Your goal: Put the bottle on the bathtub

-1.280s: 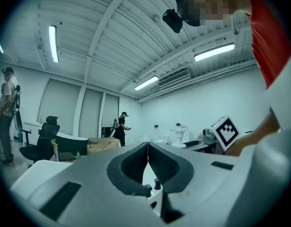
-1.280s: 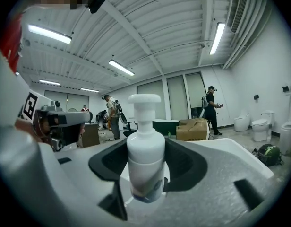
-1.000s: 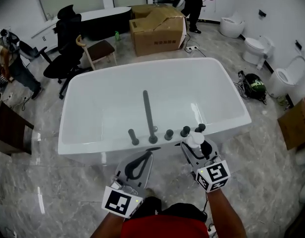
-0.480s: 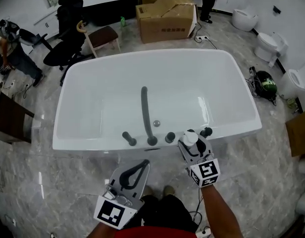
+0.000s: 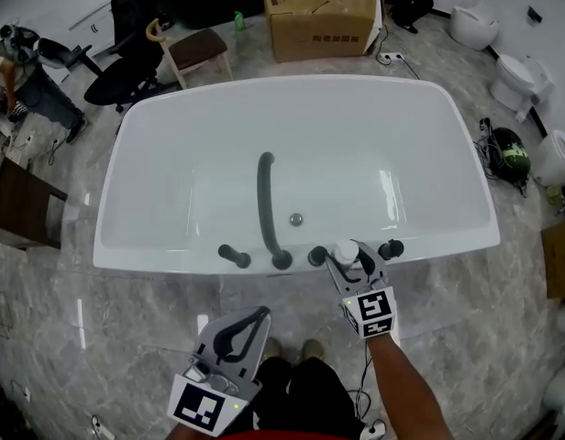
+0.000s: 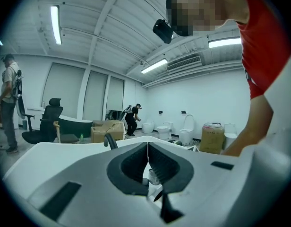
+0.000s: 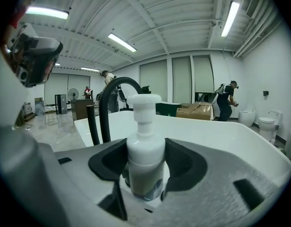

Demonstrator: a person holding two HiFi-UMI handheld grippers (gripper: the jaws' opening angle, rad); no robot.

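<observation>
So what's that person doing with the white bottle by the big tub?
A person holds a gripper in each hand. The right gripper is clamped on the white pump bottle, at the bathtub's near rim between the dark knobs. The left gripper is shut and empty, over the floor.

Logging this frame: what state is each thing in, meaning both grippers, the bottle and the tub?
right gripper: shut on the bottle.
bottle: upright, pump top on, held at the bathtub's near rim; whether it rests on the rim cannot be told.
left gripper: shut, nothing between its jaws, held back from the bathtub.
bathtub: no water visible inside.
</observation>
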